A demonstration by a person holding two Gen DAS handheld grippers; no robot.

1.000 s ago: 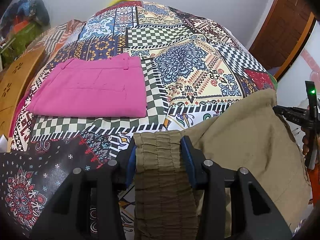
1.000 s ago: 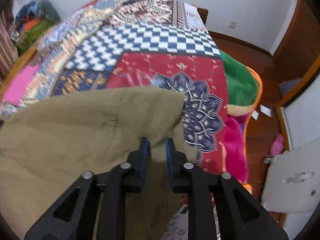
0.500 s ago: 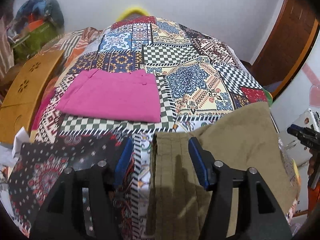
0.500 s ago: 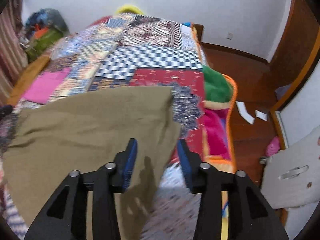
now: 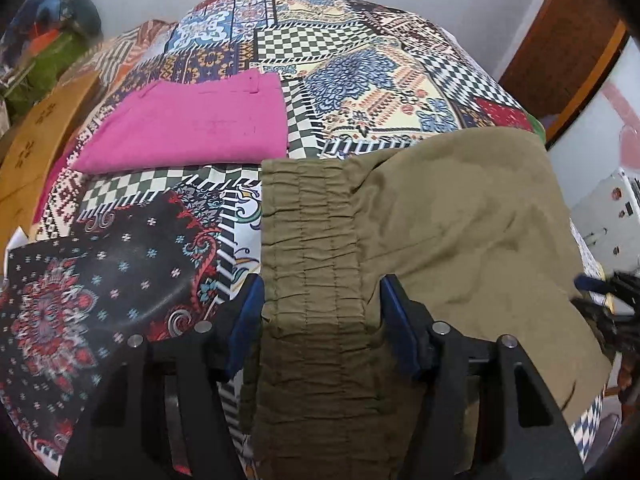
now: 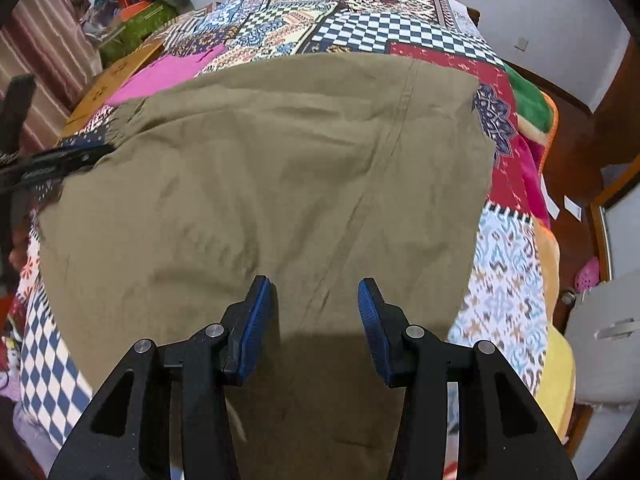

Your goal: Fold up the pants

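Note:
Olive-khaki pants (image 5: 460, 220) lie spread on the patchwork bedspread (image 5: 360, 68). Their gathered elastic waistband (image 5: 312, 264) runs toward me in the left wrist view. My left gripper (image 5: 322, 312) is open, its blue pads either side of the waistband, not squeezing it. In the right wrist view the pants (image 6: 280, 168) fill the middle, a seam running down them. My right gripper (image 6: 314, 316) is open over the cloth near its lower edge. The left gripper's body (image 6: 52, 164) shows at that view's left edge.
Folded pink pants (image 5: 192, 124) lie on the bed beyond the waistband, also in the right wrist view (image 6: 168, 72). A wooden board (image 5: 36, 136) stands at the left. A pile of bags (image 6: 136, 12) sits at the far corner. The bed's right edge (image 6: 540, 184) drops to a wooden floor.
Both grippers have let go of the khaki pants and opened. The pants now lie flat on the bed and both grippers sit low over them.

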